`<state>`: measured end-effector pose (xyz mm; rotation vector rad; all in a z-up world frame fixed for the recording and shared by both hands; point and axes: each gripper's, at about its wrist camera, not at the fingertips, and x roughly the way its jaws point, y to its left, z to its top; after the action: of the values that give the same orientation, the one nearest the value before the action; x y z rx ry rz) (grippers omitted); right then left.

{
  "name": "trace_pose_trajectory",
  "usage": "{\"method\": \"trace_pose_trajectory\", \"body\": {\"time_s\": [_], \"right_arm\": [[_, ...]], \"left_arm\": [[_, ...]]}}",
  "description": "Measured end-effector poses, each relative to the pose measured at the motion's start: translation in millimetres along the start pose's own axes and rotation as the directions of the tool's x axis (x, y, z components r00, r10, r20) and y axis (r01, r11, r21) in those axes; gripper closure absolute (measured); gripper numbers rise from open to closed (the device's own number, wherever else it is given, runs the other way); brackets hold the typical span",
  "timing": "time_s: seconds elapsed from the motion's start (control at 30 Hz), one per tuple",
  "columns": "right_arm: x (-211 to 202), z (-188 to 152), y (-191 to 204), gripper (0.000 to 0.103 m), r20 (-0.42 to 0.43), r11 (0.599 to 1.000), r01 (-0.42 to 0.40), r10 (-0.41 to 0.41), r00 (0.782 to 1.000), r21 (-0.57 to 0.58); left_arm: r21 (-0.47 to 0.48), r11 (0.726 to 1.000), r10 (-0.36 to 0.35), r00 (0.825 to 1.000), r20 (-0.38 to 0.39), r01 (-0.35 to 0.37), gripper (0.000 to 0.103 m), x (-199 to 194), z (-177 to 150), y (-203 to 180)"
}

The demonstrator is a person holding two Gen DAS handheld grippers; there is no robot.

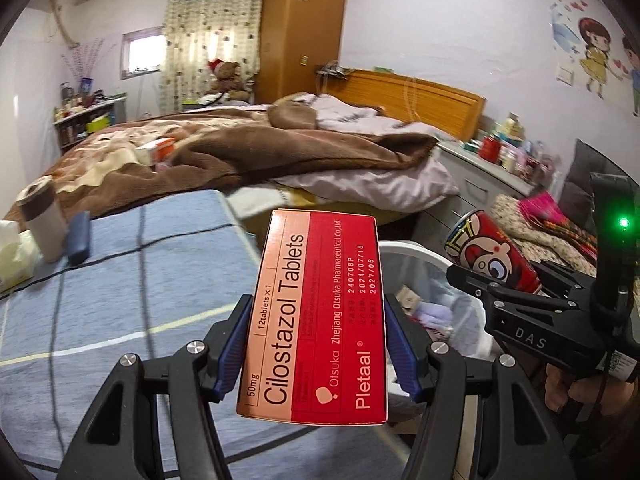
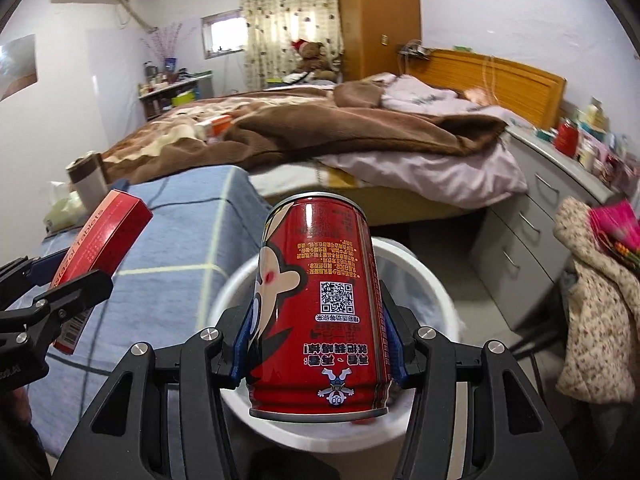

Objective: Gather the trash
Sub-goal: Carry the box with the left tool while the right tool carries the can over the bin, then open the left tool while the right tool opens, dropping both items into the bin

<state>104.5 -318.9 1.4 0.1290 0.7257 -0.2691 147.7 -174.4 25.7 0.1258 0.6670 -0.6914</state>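
Indoors, a bedroom. The left gripper (image 1: 316,344) was clamped on a red and pink tablet box (image 1: 316,320), its blue pads pressed against the box's two long sides; the box stood on end between them, its printed face toward the camera. The right gripper (image 2: 318,344) was clamped on a red drink can (image 2: 320,304) with a cartoon figure, pads against the can's curved wall, the can's top pointing away from the camera.

A white trash bin (image 2: 436,280) sat on the floor beside the bed. In the right wrist view the can was held directly over the bin's opening, the rim showing on both sides of it. In the left wrist view the box was held just left of the bin (image 1: 404,246), over the edge of a blue checked cover (image 1: 120,280). Some scraps already lay inside the bin.

Each gripper showed in the other's view, side by side and near each other, not touching.

On the blue cover, toward its far left: a white tumbler (image 1: 42,220) with a brown band, a dark blue case (image 1: 78,238) just beside it, and a tissue pack (image 1: 14,256). Behind, a bed with a brown blanket (image 1: 280,148); a small orange and white box (image 1: 156,150) lay on it. Grey drawers (image 2: 532,224) stood right of the bed, their top crowded with bottles.
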Motion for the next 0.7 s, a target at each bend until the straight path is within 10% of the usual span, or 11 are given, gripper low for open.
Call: {"method": "trace_pose_trajectory", "body": {"time_s": [0.7], "right_arm": [[32,-22,-50,0.049,-0.119,0.999,0.003,0.003,0.993,0.050]], "left_arm": [[0.037,0.997,-0.058,0.988,-0.142,0.064,0.038,67,-15,-59]]}}
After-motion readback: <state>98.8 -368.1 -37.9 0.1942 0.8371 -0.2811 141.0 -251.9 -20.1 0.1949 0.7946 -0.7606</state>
